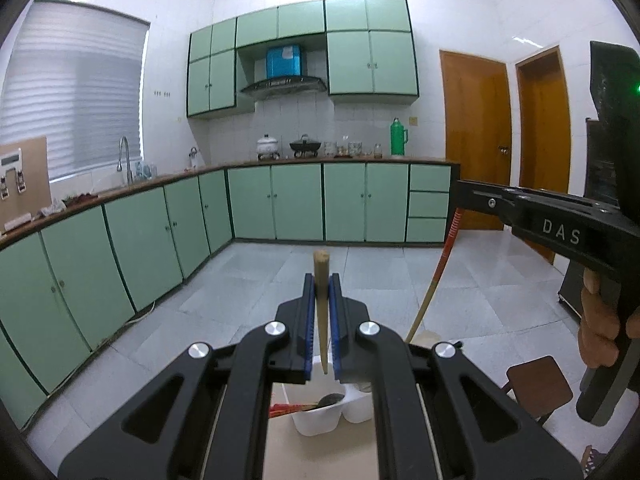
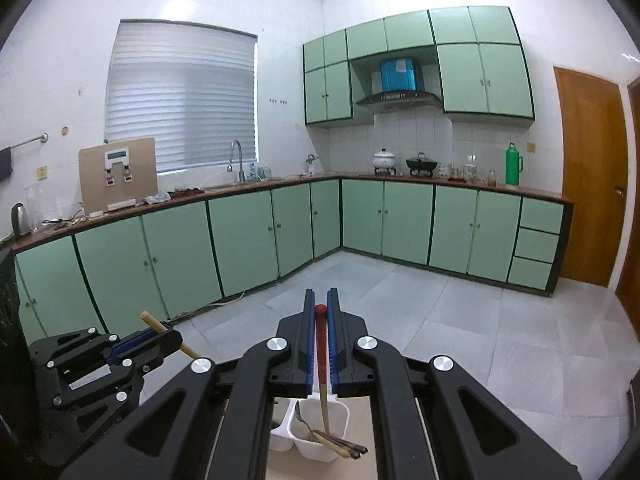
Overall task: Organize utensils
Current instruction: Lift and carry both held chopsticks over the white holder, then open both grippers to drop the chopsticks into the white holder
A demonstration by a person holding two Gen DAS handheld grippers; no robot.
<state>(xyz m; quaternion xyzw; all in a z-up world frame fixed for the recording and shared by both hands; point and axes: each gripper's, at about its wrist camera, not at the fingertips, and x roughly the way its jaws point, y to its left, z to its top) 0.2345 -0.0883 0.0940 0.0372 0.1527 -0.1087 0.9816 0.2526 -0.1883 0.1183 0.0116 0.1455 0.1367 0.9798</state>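
My left gripper (image 1: 322, 280) is shut on a wooden-handled utensil (image 1: 321, 272), held upright above a white divided utensil holder (image 1: 320, 416) that holds a dark spoon and red chopsticks. My right gripper (image 2: 321, 296) is shut on a red-topped chopstick (image 2: 320, 344), whose lower end reaches into the white holder (image 2: 316, 432) beside a fork and several wooden-handled utensils. The left gripper also shows in the right wrist view (image 2: 156, 336), to the left, with its wooden handle sticking out. The right gripper shows at the right edge of the left wrist view (image 1: 480, 196).
The holder stands on a beige tabletop (image 1: 320, 456). A brown stool (image 1: 538, 388) stands at the right. Green cabinets (image 2: 240, 236) and a counter with a sink, pots and a green thermos (image 2: 514, 164) run along the far walls. Grey tiled floor lies between.
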